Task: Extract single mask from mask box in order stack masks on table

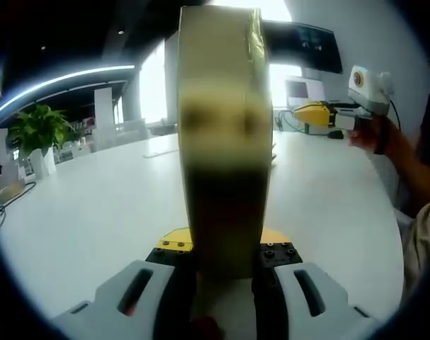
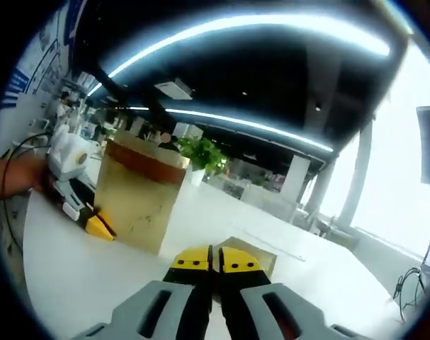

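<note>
There is one mask box (image 1: 225,142); it stands tall in the centre of the left gripper view and shows again as one yellowish box (image 2: 140,195) at the left of the right gripper view. There are two grippers: the left gripper (image 1: 225,263) at the bottom centre of its own view, and the right gripper (image 2: 216,262) at the bottom centre of its own. There is one white surface (image 1: 94,191). One potted plant (image 1: 37,134) stands at the left of the left gripper view. One dark wall screen (image 1: 303,46) hangs at upper right.
</note>
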